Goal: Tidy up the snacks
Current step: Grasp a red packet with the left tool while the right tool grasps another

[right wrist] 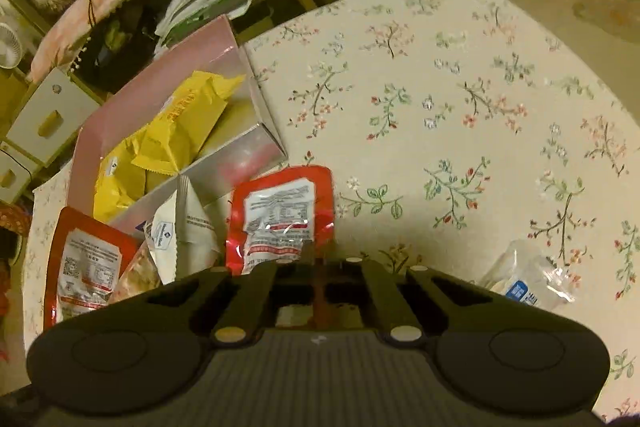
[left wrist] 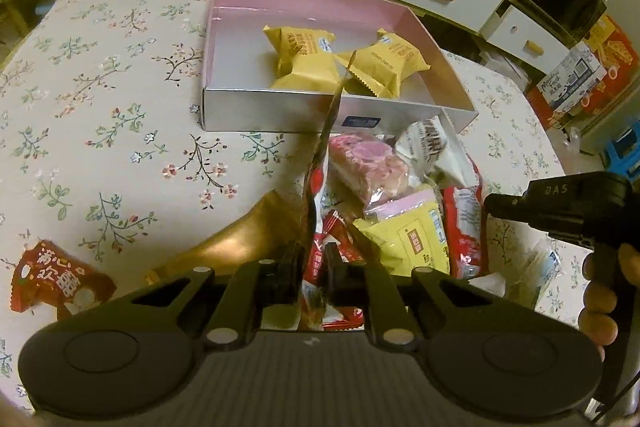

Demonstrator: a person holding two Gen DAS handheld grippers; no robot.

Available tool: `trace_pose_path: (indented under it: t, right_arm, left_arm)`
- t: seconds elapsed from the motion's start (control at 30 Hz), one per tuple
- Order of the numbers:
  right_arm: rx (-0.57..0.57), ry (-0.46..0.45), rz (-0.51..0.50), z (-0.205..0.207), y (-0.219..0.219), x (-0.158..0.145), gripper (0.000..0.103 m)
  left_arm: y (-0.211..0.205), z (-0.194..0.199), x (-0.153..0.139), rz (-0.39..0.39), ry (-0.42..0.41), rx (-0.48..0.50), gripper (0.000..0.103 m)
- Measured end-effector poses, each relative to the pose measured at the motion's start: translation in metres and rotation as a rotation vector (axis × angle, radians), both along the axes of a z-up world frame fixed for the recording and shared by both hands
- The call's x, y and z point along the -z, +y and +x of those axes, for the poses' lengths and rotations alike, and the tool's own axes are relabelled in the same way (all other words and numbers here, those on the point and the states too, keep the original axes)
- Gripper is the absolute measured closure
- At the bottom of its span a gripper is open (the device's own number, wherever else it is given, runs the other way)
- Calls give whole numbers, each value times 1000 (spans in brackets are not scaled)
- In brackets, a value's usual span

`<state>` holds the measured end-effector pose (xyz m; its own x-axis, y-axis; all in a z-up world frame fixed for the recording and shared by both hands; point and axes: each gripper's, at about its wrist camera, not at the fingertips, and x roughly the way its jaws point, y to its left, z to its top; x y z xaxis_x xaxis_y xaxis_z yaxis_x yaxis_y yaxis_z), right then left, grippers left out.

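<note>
1. Left tongs point(left wrist: 310, 267) are pinched on a red-and-white foil snack packet point(left wrist: 316, 195) held edge-on, its long side running up toward the box. The grip sits low on the packet, so expect it to flop.
2. Right tongs point(right wrist: 316, 259) are closed on the lower edge of a red plastic snack pouch with a white label point(right wrist: 280, 215); it stands roughly upright in front of them.
3. Just past the left tongs is the loose pile: yellow packet point(left wrist: 416, 239), pink pastry in clear wrap point(left wrist: 368, 167), white packet point(left wrist: 432, 147).
4. Target looks like the pink-lined silver cardboard box point(left wrist: 280, 111) on the floral-cloth desk point(left wrist: 100, 107), with yellow wrapped cakes point(left wrist: 304, 55) already inside.
5. Advice: lift clear of the near wall, move one hand at a time, and release in the vacant left part of the box, flat.
6. Stray red packet point(left wrist: 60, 275) sits well apart at near left; pick it up later.
7. Clear wrapper point(right wrist: 528, 275) lies near the right tongs; I can't tell its contents.
</note>
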<state>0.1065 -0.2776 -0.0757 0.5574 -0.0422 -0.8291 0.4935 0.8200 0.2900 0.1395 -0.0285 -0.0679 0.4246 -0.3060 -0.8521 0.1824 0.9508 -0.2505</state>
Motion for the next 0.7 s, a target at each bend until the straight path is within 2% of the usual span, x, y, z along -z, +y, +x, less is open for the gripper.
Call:
trace_pose_path:
  t: [0.07, 0.13, 0.2, 0.23, 0.27, 0.33, 0.4, 0.43, 0.47, 0.53, 0.6, 0.7]
  right_arm:
    - [-18, 11, 23, 2, 2, 5, 100]
    - [-26, 12, 23, 3, 3, 5, 94]
    - [-12, 14, 16, 2, 4, 2, 65]
    - [-1, 18, 9, 2, 5, 2, 35]
    - [13, 22, 0, 3, 6, 4, 16]
    - [8, 15, 1, 4, 9, 8, 15]
    - [-41, 1, -54, 6, 18, 8, 27]
    - [-72, -5, -91, 7, 24, 7, 46]
    - [-98, -19, -113, 9, 29, 6, 54]
    - [-96, -23, -115, 9, 31, 5, 55]
    - [-99, -30, -113, 8, 29, 5, 61]
    - [-98, -38, -98, 5, 25, 1, 62]
  left_arm:
    - [0, 1, 1, 8, 3, -3, 88]
    - [0, 3, 2, 12, 5, -3, 88]
    - [1, 3, 2, 15, 4, -6, 88]
    - [1, 2, 3, 16, 5, -8, 88]
    - [1, 2, 3, 16, 6, -9, 88]
    - [2, 2, 3, 13, 6, -14, 88]
    - [2, 2, 2, 8, 6, -16, 88]
    - [3, 2, 2, 7, 5, -16, 88]
    - [4, 1, 2, 5, 4, -15, 88]
    - [6, 1, 1, -1, 5, -18, 88]
    - [8, 1, 1, -12, 9, -28, 88]
    - [8, 2, -1, -11, 9, -33, 88]
